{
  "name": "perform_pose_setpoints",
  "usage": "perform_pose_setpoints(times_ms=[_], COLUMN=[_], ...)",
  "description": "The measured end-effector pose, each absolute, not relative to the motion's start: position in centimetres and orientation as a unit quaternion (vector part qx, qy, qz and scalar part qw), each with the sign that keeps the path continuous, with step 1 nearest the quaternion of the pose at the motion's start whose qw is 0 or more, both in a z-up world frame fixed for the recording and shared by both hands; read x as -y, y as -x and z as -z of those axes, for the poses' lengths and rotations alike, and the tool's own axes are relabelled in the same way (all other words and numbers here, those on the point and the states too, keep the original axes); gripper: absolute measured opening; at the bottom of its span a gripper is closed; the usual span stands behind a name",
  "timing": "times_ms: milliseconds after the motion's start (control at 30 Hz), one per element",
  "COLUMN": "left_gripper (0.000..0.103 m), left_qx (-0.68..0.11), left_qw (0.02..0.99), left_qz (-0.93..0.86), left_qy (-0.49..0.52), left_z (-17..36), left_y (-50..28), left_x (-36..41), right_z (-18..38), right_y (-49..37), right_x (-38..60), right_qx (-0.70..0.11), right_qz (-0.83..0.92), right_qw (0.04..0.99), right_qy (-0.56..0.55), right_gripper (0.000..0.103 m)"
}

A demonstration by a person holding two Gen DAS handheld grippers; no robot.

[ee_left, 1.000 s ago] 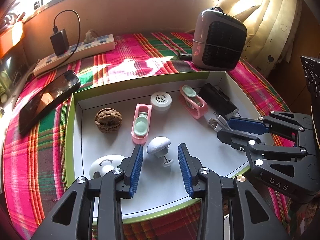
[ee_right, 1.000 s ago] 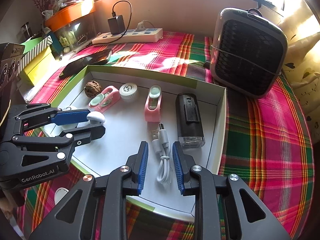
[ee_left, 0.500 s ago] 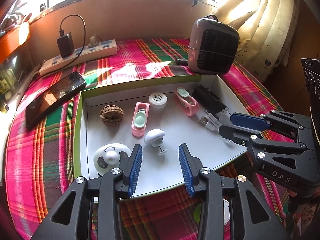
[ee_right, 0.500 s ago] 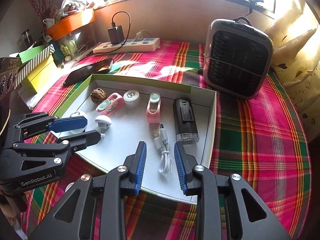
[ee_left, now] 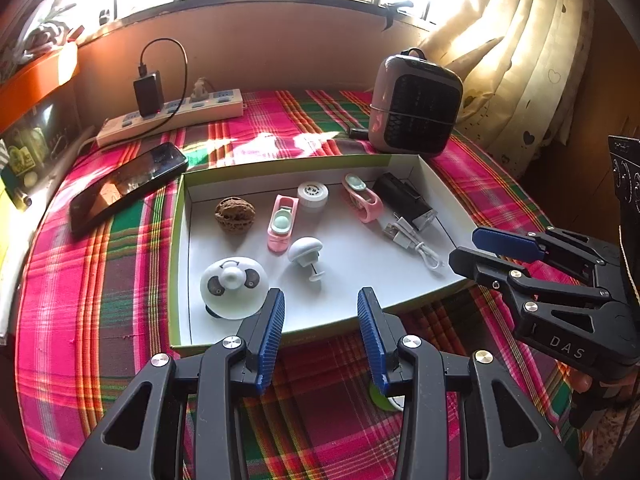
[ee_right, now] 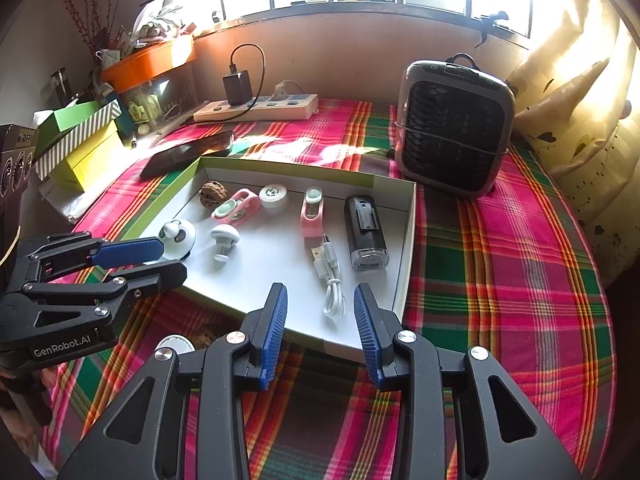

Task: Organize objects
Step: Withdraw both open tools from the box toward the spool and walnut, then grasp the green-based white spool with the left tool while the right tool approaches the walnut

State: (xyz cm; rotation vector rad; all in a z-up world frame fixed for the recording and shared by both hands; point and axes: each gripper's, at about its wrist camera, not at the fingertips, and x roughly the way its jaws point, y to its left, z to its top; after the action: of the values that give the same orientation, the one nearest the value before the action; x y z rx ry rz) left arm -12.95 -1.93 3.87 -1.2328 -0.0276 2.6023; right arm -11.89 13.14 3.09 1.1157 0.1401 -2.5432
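White cardboard tray [ee_left: 182,248] on plaid cloth [ee_right: 500,280] holds walnut [ee_left: 235,214], cable [ee_right: 330,280], black torch [ee_right: 366,232] — my left gripper [ee_left: 320,316] jaws apart, empty; my right gripper [ee_right: 320,316] just widened, empty, both near the tray's near edge.

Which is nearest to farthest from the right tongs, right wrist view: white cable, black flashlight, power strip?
From the right tongs:
1. White cable, in the box, just ahead.
2. Black flashlight, in the box, right side.
3. Power strip, far back by the wall.
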Motion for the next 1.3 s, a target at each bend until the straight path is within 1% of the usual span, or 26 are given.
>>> perform_pose_setpoints(times_ms=[433, 533, 767, 1300], left_gripper=[0.036, 0.037, 0.044, 0.046], left_qx=[0.028, 0.026, 0.035, 0.022], left_qw=[0.139, 0.147, 0.166, 0.177], left_qz=[-0.901, -0.900, -0.892, -0.882], left_qy=[0.411, 0.409, 0.418, 0.436], left_z=[-4.2, -4.1, -3.4, -2.0], left_y=[9.8, 9.2, 8.3, 8.5], left_x=[2.1, 1.8, 1.2, -0.8], right_z=[-3.3, -3.2, -2.4, -1.5], right_y=[9.1, 8.5, 7.3, 6.3], right_x=[-13.3, -13.5, -13.5, -14.5], right_qx=[-0.046, -0.042, -0.041, -0.025], right_qz=[0.910, 0.909, 0.908, 0.906], right_qw=[0.172, 0.174, 0.172, 0.155], right_qy=[-0.376, -0.376, -0.381, -0.393], right_gripper=[0.037, 0.042, 0.043, 0.043])
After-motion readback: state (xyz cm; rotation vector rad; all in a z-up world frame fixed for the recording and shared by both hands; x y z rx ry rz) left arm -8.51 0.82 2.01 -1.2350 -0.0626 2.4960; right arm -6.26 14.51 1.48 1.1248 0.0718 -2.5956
